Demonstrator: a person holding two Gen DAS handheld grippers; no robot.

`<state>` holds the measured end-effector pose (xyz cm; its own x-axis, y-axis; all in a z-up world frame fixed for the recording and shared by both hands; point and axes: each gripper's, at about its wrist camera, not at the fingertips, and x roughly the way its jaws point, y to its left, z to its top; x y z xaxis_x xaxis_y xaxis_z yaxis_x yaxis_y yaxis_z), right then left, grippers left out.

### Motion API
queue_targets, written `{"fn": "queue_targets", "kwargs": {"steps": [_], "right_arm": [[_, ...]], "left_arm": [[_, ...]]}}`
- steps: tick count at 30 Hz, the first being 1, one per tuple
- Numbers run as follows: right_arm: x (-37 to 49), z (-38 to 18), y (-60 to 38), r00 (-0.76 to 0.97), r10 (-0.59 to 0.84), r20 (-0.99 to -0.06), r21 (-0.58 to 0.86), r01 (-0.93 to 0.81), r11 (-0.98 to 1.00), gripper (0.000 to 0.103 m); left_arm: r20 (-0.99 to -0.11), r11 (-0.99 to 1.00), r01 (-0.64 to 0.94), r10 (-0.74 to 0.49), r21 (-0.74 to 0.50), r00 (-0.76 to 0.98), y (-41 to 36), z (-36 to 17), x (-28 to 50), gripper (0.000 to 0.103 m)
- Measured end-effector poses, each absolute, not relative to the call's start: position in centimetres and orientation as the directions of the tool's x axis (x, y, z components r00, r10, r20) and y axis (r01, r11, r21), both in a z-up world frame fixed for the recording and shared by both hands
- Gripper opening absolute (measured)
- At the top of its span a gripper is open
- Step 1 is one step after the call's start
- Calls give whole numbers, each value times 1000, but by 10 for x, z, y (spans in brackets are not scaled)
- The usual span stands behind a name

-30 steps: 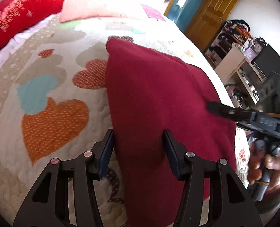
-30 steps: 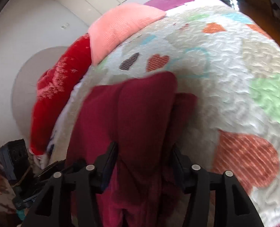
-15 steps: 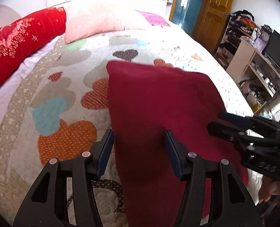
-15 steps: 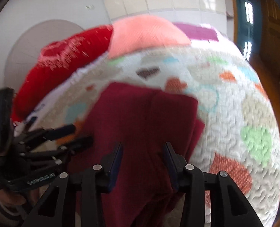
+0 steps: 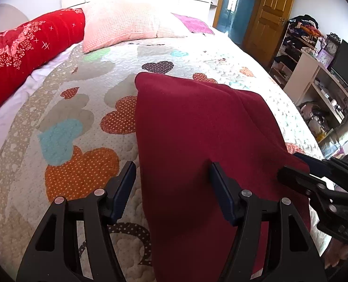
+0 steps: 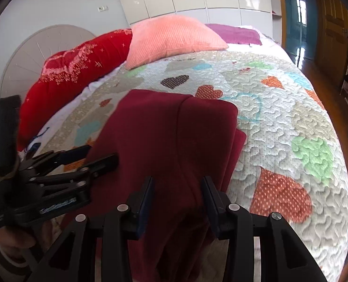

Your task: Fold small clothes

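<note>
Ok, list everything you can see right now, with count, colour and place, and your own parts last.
maroon garment: one, dark red, folded on the quilt, near edge between both grippers
quilt: one, white with coloured hearts, covering the bed
pink pillow: one, at the head of the bed
red bolster: one, red with pale print, left of the pillow
purple cloth: one, right of the pillow
wooden door: one, brown, far right wall
shelves: white, cluttered, right of the bed
left hand-held gripper: black, jaws apart, just been opening, garment between them
right hand-held gripper: black, jaws apart over the garment, just been closing
</note>
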<state>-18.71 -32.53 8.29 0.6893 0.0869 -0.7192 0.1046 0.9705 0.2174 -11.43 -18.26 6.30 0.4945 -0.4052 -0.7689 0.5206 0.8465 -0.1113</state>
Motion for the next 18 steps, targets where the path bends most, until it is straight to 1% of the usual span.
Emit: {"fn": "queue_targets", "kwargs": {"steps": [3, 6, 8, 11, 15, 18], "right_arm": [[-197, 85, -319, 697, 67, -714, 196, 107, 975, 40], [-195, 73, -313, 658, 17, -753, 132, 125, 983, 40], [-192, 61, -314, 632, 18, -774, 133, 135, 982, 40], [-198, 60, -318, 653, 40, -756, 181, 150, 972, 40], [-207, 73, -317, 673, 48, -738, 201, 151, 968, 40], [-215, 82, -312, 691, 31, -722, 185, 150, 971, 45]], "left_arm": [[-766, 850, 517, -397, -100, 505, -181, 65, -118, 65], [-764, 853, 513, -393, -94, 512, -179, 67, -122, 65], [-760, 856, 510, -386, -84, 523, -177, 69, -125, 65], [-750, 862, 504, -373, -62, 547, -173, 74, -131, 65], [-742, 870, 488, -374, -73, 556, -167, 78, -135, 65], [-740, 876, 474, -373, -83, 560, -163, 79, -139, 65]]}}
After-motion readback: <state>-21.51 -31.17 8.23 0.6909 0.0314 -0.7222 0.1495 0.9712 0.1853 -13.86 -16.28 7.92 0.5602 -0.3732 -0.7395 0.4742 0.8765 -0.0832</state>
